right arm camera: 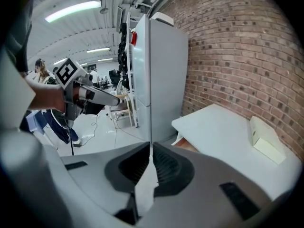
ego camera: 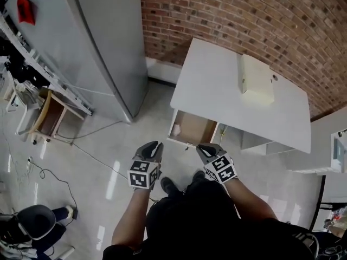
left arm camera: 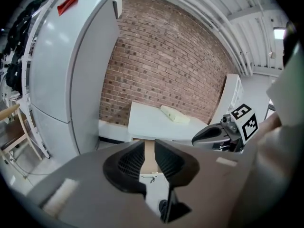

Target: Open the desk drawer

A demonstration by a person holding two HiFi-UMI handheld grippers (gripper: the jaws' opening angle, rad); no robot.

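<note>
The white desk (ego camera: 217,85) stands against the brick wall, and its wooden drawer (ego camera: 191,129) is pulled out at the front left, showing a bare brown bottom. Both grippers hang in the air in front of the drawer, apart from it. My left gripper (ego camera: 154,147) has a narrow gap between its jaws and nothing in it; in the left gripper view (left arm camera: 149,156) the drawer (left arm camera: 149,167) shows through that gap. My right gripper (ego camera: 203,149) is shut and empty, its jaws nearly meeting (right arm camera: 150,163). A cream box (ego camera: 256,80) lies on the desk top.
A tall grey fridge (ego camera: 103,42) stands left of the desk. A wooden stool (ego camera: 51,118) and a thin cable (ego camera: 92,158) are on the glossy floor at left. A white cabinet (ego camera: 325,145) is at right. My shoes (ego camera: 168,186) are below the grippers.
</note>
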